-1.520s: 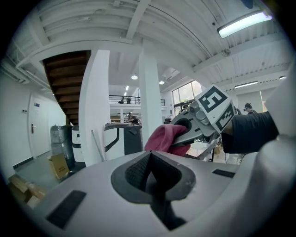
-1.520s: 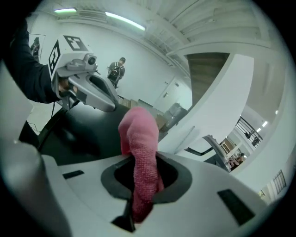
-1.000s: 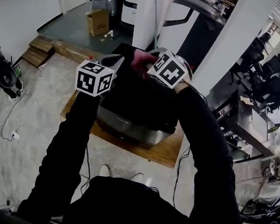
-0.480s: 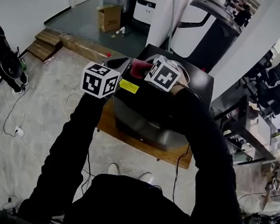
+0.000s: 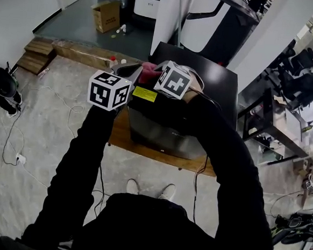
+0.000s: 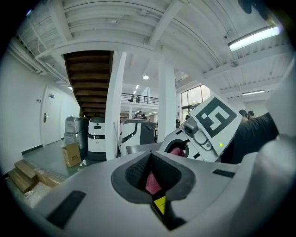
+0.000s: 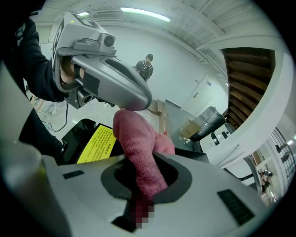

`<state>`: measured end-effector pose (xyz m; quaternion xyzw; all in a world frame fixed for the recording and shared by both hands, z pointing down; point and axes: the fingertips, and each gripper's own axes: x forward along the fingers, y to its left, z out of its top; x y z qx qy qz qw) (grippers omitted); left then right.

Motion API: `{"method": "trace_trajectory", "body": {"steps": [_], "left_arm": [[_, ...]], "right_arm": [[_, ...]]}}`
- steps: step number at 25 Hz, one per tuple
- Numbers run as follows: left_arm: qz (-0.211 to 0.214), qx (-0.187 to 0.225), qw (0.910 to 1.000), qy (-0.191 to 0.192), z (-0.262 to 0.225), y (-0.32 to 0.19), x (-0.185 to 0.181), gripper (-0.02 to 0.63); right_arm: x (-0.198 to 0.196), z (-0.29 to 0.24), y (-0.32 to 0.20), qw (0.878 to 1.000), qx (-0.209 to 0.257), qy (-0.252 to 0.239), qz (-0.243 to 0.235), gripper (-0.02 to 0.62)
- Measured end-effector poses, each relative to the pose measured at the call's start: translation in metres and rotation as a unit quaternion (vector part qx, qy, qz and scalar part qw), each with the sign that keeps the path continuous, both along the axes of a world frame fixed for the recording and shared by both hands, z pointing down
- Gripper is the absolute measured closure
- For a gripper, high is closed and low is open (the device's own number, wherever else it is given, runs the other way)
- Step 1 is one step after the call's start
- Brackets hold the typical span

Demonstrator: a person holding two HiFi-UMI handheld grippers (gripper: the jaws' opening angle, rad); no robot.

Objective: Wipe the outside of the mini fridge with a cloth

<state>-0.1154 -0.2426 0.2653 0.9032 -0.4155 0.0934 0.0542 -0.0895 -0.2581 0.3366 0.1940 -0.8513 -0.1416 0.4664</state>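
I've got the pink cloth [image 7: 136,143] strung between my two tools. My right gripper [image 7: 147,181] is clamped hard on one end, the terry fabric bunched through the hollow of its jaws and running forward out of them. My left gripper [image 6: 149,159] has its jaws drawn together too, with a sliver of the same pink caught between its pads. Seen from my right gripper view, its beak sits right on the cloth's far end, so I read it as pinching that end rather than only touching it. I hold it this way to keep a short stretch of cloth taut and under control, not dangling from one side. Both tools sit close together, almost nose to nose, above the near left corner of the mini fridge [image 5: 161,135], just over the yellow warning label [image 5: 144,94] on its glossy black top. The fridge stands on a wooden board [image 5: 143,150] on the concrete floor right in front of my feet, its silver door facing me, so I'm leaning over it with both arms stretched out. I can't tell whether the cloth touches the top; it looks lifted just clear. My judgement is that the wiping is barely started at this corner. The next move calls for lowering the stretched cloth flat onto the lid, and the sides and door remain to be done.
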Motion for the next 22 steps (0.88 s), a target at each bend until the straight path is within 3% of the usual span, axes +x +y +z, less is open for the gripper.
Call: {"method": "trace_trajectory", "body": {"steps": [11,22], "left_arm": [[0.020,0.003,0.9998,0.000,-0.003,0.018,0.042,0.600],[0.049,0.005,0.9988,-0.004,-0.012,0.046,0.147,0.600]], "right_arm": [[0.040,0.004,0.021,0.999,0.008,0.043,0.000,0.543],[0.154,0.002,0.051,0.998,-0.015,0.041,0.035,0.543]]}}
